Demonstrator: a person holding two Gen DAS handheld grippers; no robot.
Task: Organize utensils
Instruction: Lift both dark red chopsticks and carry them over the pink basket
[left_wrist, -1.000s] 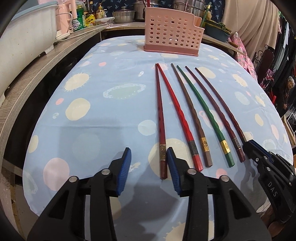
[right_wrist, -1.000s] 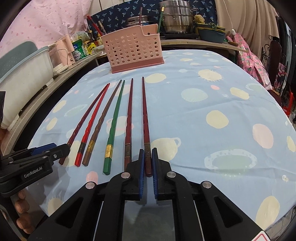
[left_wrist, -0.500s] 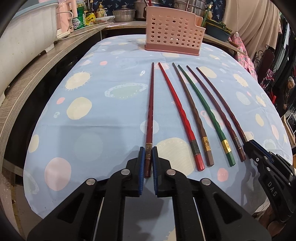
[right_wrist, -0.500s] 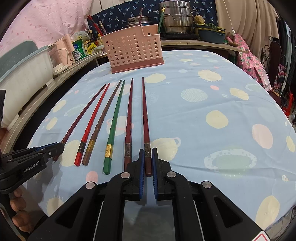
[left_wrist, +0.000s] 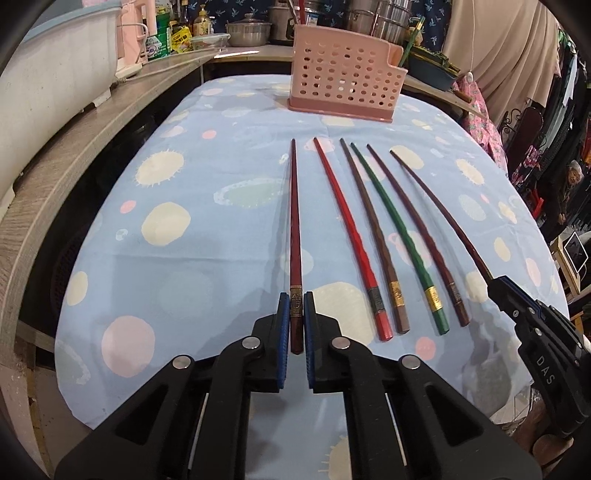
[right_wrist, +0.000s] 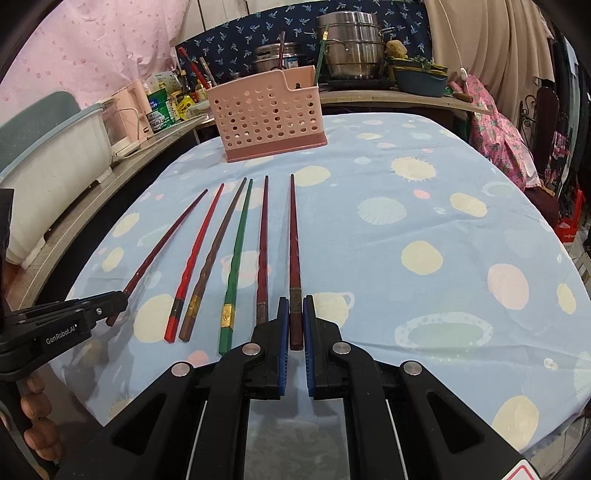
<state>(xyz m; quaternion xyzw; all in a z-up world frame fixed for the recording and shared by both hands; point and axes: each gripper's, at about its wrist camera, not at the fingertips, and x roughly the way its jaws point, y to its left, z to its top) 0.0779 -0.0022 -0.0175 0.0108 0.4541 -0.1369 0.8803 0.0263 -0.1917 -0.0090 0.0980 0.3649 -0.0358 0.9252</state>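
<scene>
A blue cloth with pale blotches (left_wrist: 184, 266) covers the table, and a cluttered counter of pots and bottles runs behind it. My left tongs (left_wrist: 294, 314) are pinched on the thick end of the leftmost dark red chopstick (left_wrist: 294, 221). My right tongs (right_wrist: 295, 317) are pinched on the rightmost dark red chopstick (right_wrist: 293, 236). Four more lie between them: red (left_wrist: 347, 236), brown (left_wrist: 373, 236), green (left_wrist: 399, 236) and another dark red (left_wrist: 417, 236). The pink holed basket (left_wrist: 343, 85) stands at the far side, well apart from all six.

I hold each stick only at its very end, so I judge the long tip may droop or swing as I lift, and could catch the cloth or a neighbour. A slim lacquered stick may also twist in the pads.

The right view shows sticks already standing in the basket and fingers (right_wrist: 35, 421) on the left handle. The left view shows a person (left_wrist: 570, 184) far off at the room's edge.
</scene>
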